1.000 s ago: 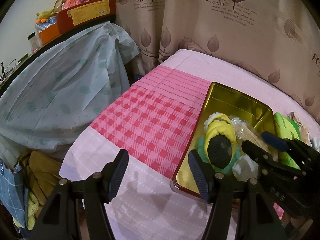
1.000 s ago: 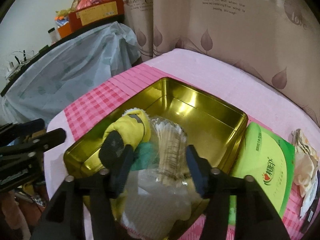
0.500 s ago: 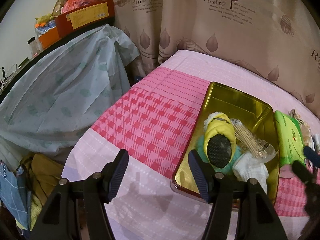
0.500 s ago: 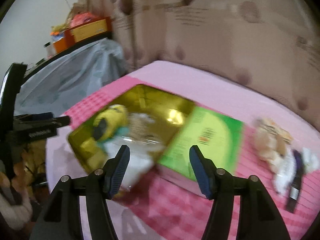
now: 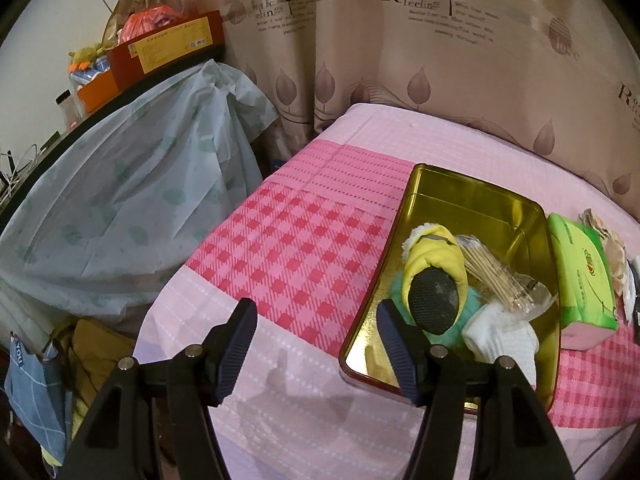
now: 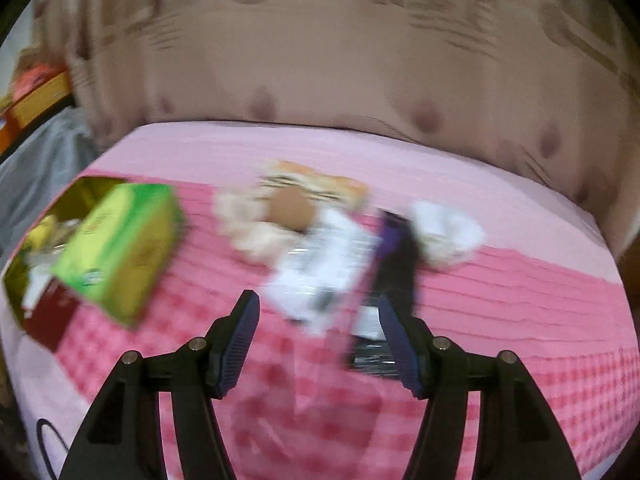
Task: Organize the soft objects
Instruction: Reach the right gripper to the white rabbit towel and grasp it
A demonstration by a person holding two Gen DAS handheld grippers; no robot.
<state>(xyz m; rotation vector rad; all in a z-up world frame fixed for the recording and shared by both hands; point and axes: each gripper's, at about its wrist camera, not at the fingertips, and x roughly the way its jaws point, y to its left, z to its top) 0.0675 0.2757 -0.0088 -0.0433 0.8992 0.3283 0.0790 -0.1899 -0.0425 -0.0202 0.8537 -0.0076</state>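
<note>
Left wrist view: left gripper [image 5: 316, 344] points down over the pink checked bed cover [image 5: 304, 248], fingers apart, empty; shiny gold metal tin [image 5: 476, 204] holds a yellow plush toy [image 5: 434, 256], tin's near corner hidden behind a finger. Right wrist view, blurred: right gripper [image 6: 318, 340] half open, empty, above a smeared white packet [image 6: 324, 264]; green tissue pack [image 6: 120, 244] left.

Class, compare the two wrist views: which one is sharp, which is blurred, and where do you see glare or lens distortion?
Left wrist view: sharp, with glare on the gold tin walls and fisheye bending of the curtain. Right wrist view: smeared throughout, so the green tissue pack and the pile of soft items lose their edges; only the right gripper stays crisp.
</note>
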